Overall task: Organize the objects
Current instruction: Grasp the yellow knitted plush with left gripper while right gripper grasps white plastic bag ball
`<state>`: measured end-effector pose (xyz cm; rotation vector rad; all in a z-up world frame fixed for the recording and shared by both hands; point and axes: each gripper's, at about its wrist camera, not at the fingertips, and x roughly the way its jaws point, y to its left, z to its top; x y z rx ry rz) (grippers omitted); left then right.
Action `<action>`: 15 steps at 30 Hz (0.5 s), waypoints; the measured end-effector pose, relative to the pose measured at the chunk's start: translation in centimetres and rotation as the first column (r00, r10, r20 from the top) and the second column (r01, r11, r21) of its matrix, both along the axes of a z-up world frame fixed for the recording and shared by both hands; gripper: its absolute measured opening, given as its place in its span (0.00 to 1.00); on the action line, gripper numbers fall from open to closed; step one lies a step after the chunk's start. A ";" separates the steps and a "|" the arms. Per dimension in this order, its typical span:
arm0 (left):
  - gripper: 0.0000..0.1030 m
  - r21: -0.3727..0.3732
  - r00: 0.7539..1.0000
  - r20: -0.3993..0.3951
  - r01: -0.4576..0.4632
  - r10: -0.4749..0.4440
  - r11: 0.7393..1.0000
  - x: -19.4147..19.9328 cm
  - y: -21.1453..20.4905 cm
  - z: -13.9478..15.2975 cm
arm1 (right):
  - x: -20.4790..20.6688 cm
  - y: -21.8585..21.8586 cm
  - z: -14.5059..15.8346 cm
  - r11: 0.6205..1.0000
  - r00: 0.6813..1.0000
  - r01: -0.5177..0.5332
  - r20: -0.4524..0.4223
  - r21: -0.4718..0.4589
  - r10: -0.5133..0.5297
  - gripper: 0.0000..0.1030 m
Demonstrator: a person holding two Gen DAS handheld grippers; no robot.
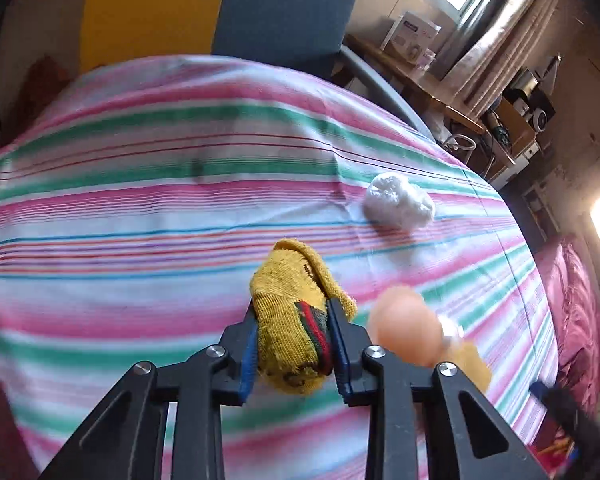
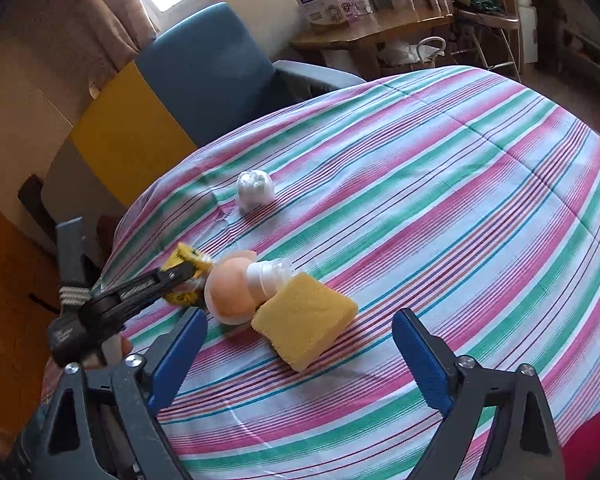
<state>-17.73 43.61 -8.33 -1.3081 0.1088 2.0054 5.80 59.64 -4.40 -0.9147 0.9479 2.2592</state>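
My left gripper (image 1: 292, 320) is shut on a rolled yellow sock (image 1: 296, 312) with a red and green band, held just above the striped tablecloth (image 1: 140, 208). The same gripper (image 2: 188, 272) and sock (image 2: 186, 260) show at the left of the right wrist view. My right gripper (image 2: 300, 344) is open and empty, near a yellow sponge (image 2: 306, 326). A peach-coloured bottle (image 2: 232, 294) with a white cap lies between sock and sponge; it also shows blurred in the left wrist view (image 1: 408, 332). A white crumpled ball (image 2: 256, 190) lies farther back, also seen in the left wrist view (image 1: 398, 204).
A blue chair (image 2: 208, 68) with a yellow panel (image 2: 128, 136) stands behind the table. A wooden side table (image 2: 372, 28) with boxes is at the back. A pink bedspread (image 1: 572, 300) lies beyond the table's right edge.
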 end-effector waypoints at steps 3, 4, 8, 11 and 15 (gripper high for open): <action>0.29 0.001 0.999 -0.045 0.026 -0.026 1.000 2.3 -2.6 1.8 | 0.5 0.3 0.0 1.000 1.000 0.017 0.002 -0.004 -0.017 0.86; 0.29 0.002 0.998 -0.054 0.029 -0.029 1.000 2.8 -3.3 2.3 | 0.6 0.4 -0.1 1.000 1.000 0.023 0.003 -0.007 -0.023 0.86; 0.29 0.021 0.994 -0.092 0.060 -0.057 0.998 6.0 -6.9 4.2 | 0.3 0.2 -0.3 1.000 1.000 0.012 0.022 0.003 -0.012 0.86; 0.29 0.029 0.994 -0.097 0.063 -0.060 0.998 7.7 -9.2 4.8 | -0.6 -0.6 -0.7 0.999 0.998 -0.032 0.054 0.012 0.031 0.86; 0.29 0.032 0.993 -0.104 0.061 -0.058 0.998 9.4 -11.9 5.0 | -2.0 -1.6 -0.2 0.993 0.991 -0.116 0.066 0.010 0.115 0.84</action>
